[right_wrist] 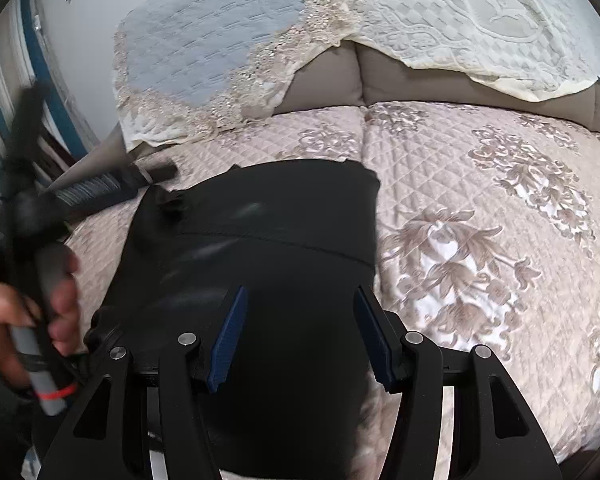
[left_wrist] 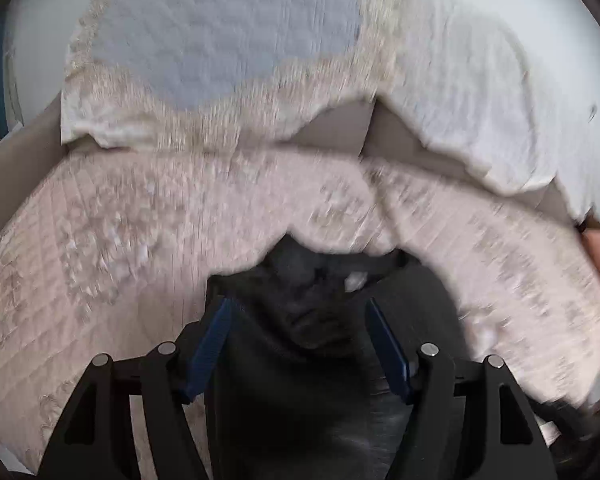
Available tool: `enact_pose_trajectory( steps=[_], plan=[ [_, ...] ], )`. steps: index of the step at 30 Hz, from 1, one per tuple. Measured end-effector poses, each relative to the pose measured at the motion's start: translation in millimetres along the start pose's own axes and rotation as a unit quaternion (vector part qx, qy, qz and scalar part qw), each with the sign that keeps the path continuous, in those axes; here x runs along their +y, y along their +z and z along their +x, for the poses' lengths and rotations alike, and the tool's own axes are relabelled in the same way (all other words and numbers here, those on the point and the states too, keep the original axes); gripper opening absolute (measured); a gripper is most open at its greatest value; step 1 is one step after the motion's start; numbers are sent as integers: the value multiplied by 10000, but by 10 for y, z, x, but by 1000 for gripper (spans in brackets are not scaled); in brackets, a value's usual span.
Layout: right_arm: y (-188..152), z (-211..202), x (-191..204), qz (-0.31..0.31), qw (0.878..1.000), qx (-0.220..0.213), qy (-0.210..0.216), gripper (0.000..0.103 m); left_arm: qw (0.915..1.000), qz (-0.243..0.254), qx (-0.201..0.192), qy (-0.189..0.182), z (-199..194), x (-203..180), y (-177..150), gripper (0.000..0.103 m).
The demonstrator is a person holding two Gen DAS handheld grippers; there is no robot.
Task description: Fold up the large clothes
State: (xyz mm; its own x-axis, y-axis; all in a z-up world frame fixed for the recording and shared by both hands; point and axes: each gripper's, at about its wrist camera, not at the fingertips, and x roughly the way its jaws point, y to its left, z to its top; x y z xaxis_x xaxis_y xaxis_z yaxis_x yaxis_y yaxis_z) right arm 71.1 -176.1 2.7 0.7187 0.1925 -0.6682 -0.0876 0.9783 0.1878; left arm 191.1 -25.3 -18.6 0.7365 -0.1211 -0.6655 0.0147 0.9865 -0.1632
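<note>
A black garment (right_wrist: 260, 232) lies on the pink quilted bed cover (right_wrist: 480, 208), with a seam running across it. My right gripper (right_wrist: 300, 304) is open just above the garment's near part, blue pads (right_wrist: 228, 340) apart. My left gripper (left_wrist: 300, 312) is open over a bunched black part of the garment (left_wrist: 312, 280), where a small white tag shows; that view is blurred. The left gripper also shows in the right wrist view (right_wrist: 156, 178) at the garment's far left corner, held by a hand (right_wrist: 4, 320).
A blue quilted throw with lace trim (right_wrist: 204, 52) and a cream embossed cover (right_wrist: 480, 20) drape the grey headboard (right_wrist: 328, 80) behind the bed. A white wall and a blue striped thing (right_wrist: 4, 92) stand at the left.
</note>
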Motion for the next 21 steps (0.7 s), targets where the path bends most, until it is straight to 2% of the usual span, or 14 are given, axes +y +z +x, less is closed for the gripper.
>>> enact_pose_trajectory(
  steps=[1,2,6,10,14,17,21],
  plan=[
    [15,14,-17,12,10000,-11,-25,56,9998,-15,221,0,127,35,-88,69],
    [31,36,-37,36,10000,-21,-49,56,9997,-32,255,-9,172,62,-158,69],
    [75,186,-80,121,9999,25,-40,56,9999,-54,162,-2,141,137,-302,70],
    [93,366,-57,154,9998,103,-19,56,9993,244,144,230,198,118,-384,71],
    [98,424,-46,127,9999,72,-60,57,9995,86,244,158,266,168,-365,74],
    [73,448,-75,143,9999,51,-80,62,9994,-81,328,-13,318,235,-371,74],
    [52,484,-131,278,9996,64,-44,68,9996,-14,286,23,311,212,-387,75]
  ],
)
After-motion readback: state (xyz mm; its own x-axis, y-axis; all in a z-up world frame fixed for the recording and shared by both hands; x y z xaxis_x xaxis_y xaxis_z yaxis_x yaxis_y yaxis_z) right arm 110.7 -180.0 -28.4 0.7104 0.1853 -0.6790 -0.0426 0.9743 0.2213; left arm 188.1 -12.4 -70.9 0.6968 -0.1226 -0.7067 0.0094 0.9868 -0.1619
